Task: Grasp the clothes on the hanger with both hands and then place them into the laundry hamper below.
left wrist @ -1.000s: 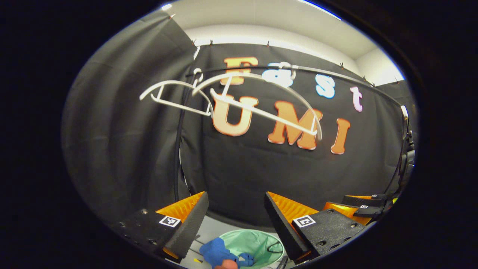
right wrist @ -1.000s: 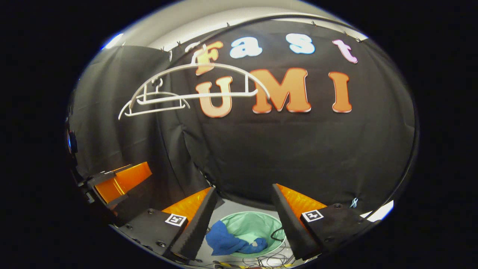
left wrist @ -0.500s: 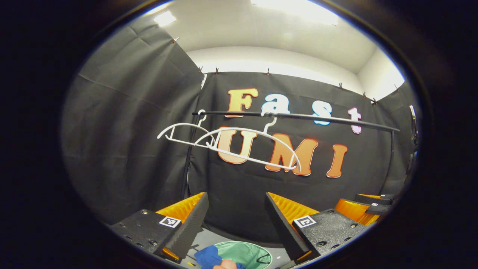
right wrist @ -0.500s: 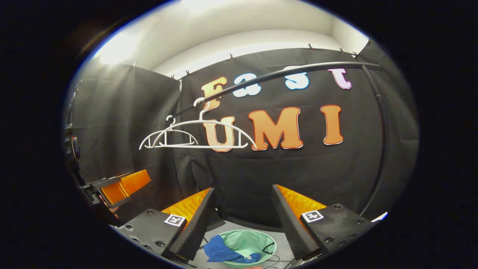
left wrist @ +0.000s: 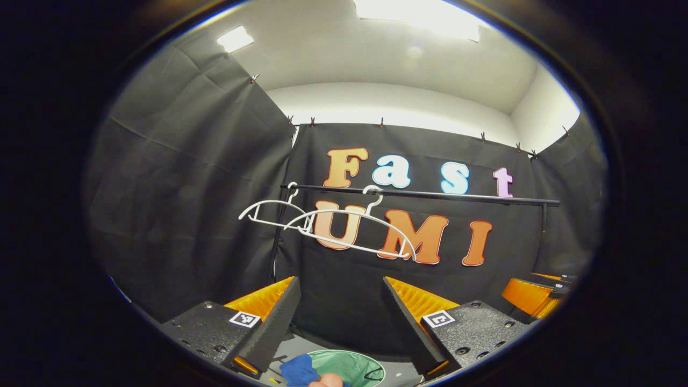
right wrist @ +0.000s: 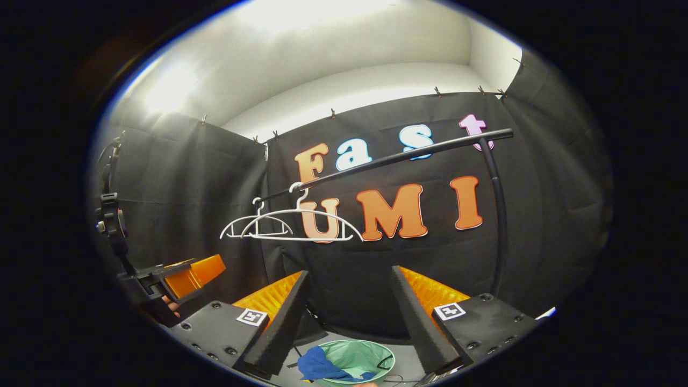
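Left tongs: jaws spread wide, nothing between them, raised above the hamper and facing the booth's back wall
Right tongs: jaws spread wide too, holding nothing, likewise facing the back wall
Other views of the tongs: the right tongs show at the right edge of the left gripper view; the left tongs show at the left edge of the right gripper view, with part of a hand under them
Blue garment: off the hangers, draped over the near left rim of the hamper, partly inside it
Laundry hamper: round, pale green lining, on the floor below and between the two pairs of tongs
Hangers: two white ones, bare, hooked side by side on the rail, towards its left end
Rail: dark bar across the back wall, held up by a dark post at its right end
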The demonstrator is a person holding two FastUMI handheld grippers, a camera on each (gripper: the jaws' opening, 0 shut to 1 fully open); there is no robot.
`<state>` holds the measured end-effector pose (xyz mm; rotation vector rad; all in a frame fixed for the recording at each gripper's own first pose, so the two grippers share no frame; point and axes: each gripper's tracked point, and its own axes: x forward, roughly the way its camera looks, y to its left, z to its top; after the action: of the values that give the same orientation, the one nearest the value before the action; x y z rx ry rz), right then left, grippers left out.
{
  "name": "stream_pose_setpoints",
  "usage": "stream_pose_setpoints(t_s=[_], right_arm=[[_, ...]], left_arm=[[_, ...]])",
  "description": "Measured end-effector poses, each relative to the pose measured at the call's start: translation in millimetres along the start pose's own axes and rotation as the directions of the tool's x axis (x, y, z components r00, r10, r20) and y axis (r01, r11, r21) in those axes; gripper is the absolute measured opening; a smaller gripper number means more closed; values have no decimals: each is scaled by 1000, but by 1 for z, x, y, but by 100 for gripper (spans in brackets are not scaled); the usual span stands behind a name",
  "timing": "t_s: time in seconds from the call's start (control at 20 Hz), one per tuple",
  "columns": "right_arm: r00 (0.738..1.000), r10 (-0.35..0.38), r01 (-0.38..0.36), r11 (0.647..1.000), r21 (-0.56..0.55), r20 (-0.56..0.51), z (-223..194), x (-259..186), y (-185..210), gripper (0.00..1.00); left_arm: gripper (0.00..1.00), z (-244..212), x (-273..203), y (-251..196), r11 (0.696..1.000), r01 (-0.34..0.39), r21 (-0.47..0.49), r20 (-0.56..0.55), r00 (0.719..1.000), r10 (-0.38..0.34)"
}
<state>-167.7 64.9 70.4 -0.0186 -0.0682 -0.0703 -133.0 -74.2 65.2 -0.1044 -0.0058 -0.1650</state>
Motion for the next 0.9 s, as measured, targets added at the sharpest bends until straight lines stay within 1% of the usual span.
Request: stream_pose_setpoints(t_s=[0.05,0.1,0.15,0.2,0.3,0.4,0.5,0.55,0.65,0.7,0.75,0.8,0.85,0.9], right_arm=[[1000,2,-2,1000,3,2,1,-7,0,100],[1000,4,-4,1000,6,2,2,-14,0,88],[1000,6,-6,1000,9,4,-4,-19,-1,97],[1000,4,-4,1000,12,6,-5,-20,-9,97],[1000,-2,2,1000,11,10,-7,-24,-14,97],[1000,7,-7,1000,6,9,-8,-29,-14,97],[1000,17,-17,1000,3,9,-8,-33,-13,97],[1000,20,-20,1000,3,10,-9,-35,-12,98],[1000,30,-30,1000,6,7,-14,-38,-11,98],[999,36,-37,999,8,3,-17,-38,-10,98],[999,44,-44,999,8,1,-18,-39,-8,98],[999,49,-49,999,8,1,-19,-38,-6,98],[999,53,-53,999,7,2,-20,-38,-5,98],[998,57,-57,998,7,-2,-22,-38,-3,98]], left_arm=[[92,2,-5,-3,1000,2,-5,5,1000,-2],[92,4,-10,-6,1000,4,-9,9,1000,-4],[95,5,-16,-9,1000,9,-11,12,1000,-9],[92,7,-21,-12,1000,12,-10,17,1000,-12],[92,11,-31,-14,1000,9,-3,22,1000,-9],[95,10,-40,-15,1000,6,-8,20,1000,-6],[95,9,-48,-12,1000,-3,-10,17,1000,3],[92,9,-52,-11,1000,-9,-7,15,1000,10],[92,7,-57,-6,1000,-25,1,13,1000,25],[95,8,-58,-5,999,-32,3,12,999,32],[92,8,-61,-3,999,-38,2,11,999,38],[92,8,-63,-2,999,-42,-2,13,999,42],[95,10,-65,-1,999,-45,-7,16,999,45],[92,10,-65,-2,999,-44,-12,13,999,45]])
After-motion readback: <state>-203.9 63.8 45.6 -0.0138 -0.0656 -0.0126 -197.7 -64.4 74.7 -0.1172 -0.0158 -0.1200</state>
